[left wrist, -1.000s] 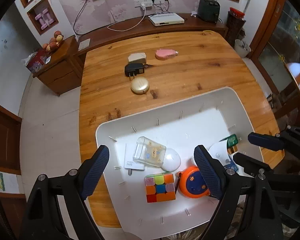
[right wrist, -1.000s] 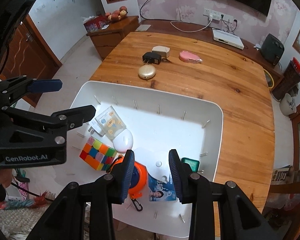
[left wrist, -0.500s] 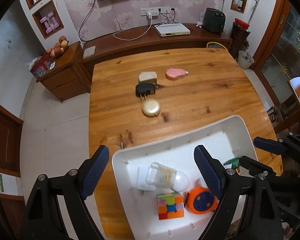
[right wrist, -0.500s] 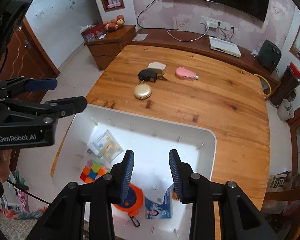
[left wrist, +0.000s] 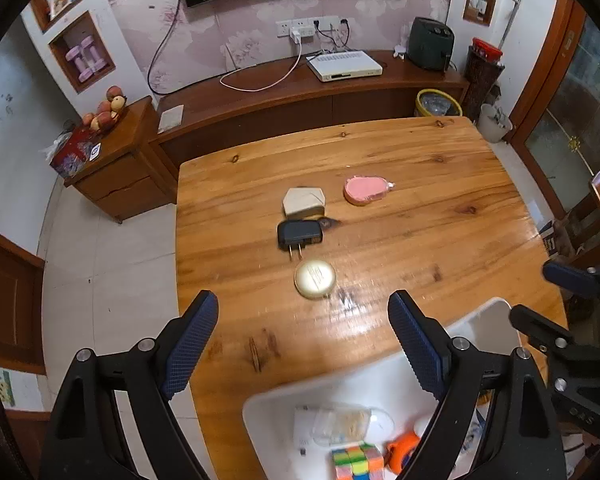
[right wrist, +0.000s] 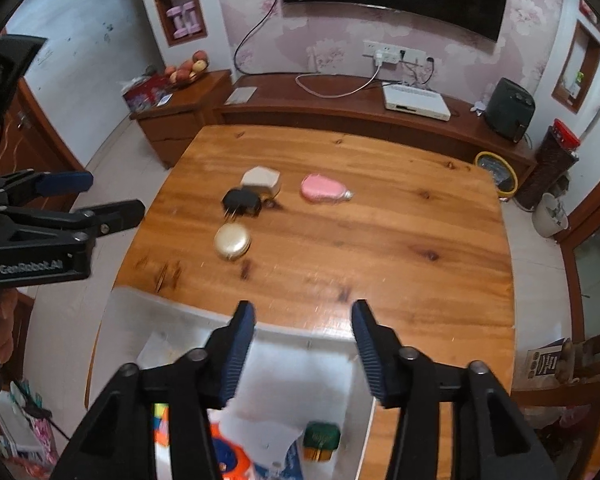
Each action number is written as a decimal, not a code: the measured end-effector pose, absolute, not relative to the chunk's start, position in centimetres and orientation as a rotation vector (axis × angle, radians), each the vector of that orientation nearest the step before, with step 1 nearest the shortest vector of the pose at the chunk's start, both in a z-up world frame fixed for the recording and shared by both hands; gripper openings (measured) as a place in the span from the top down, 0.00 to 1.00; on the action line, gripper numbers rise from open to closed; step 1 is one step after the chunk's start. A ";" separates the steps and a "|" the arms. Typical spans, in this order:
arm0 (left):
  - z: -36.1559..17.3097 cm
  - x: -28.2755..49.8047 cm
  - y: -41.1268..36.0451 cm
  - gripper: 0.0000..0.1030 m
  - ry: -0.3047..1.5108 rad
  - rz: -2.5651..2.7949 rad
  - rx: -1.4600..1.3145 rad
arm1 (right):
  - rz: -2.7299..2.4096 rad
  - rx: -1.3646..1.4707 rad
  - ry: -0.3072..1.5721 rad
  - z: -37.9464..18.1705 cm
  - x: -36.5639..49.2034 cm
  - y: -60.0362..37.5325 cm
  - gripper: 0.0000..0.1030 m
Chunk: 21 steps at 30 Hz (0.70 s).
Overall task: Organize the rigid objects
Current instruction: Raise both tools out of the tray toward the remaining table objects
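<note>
On the wooden table (left wrist: 420, 240) lie a gold round compact (left wrist: 315, 280), a black plug adapter (left wrist: 299, 234), a beige box (left wrist: 304, 202) and a pink oval item (left wrist: 365, 189). The white tray (left wrist: 276, 412) at the near edge holds a colour cube (left wrist: 356, 458), an orange round toy (left wrist: 404, 444) and a clear case (left wrist: 342, 424). My left gripper (left wrist: 303, 336) hangs open over the table just short of the compact, empty. My right gripper (right wrist: 303, 338) is over the tray's far rim (right wrist: 300, 334), its jaws opening with nothing between them.
A low wooden cabinet (left wrist: 300, 96) with a white set-top box (left wrist: 344, 66) runs behind the table. A side cupboard with fruit (left wrist: 108, 152) stands at the left. A small green box (right wrist: 320, 438) lies in the tray. Tiled floor lies left of the table.
Both grippers have drawn back from over the tray toward the loose items on the table. The right gripper's jaws have gone from shut to parted.
</note>
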State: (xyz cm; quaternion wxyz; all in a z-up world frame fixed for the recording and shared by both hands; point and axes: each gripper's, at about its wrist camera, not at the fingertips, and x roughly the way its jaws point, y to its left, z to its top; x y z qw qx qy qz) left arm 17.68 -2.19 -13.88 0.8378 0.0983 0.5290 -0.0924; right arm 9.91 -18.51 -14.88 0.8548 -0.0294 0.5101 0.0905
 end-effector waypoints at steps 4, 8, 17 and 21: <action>-15.1 20.7 -3.3 0.14 1.127 -0.196 0.258 | 0.176 -0.071 1.062 -15.0 12.0 -18.5 0.47; -17.1 23.8 -4.2 0.14 1.156 -0.209 0.302 | 0.157 -0.087 1.074 -15.9 14.6 -18.4 0.47; -21.7 29.1 -5.0 0.14 1.272 -0.235 0.341 | 0.136 -0.149 1.073 -18.2 19.6 -18.3 0.38; -24.0 30.8 -5.0 0.14 1.329 -0.297 0.381 | 0.234 -0.240 1.005 -19.2 21.6 -18.1 0.35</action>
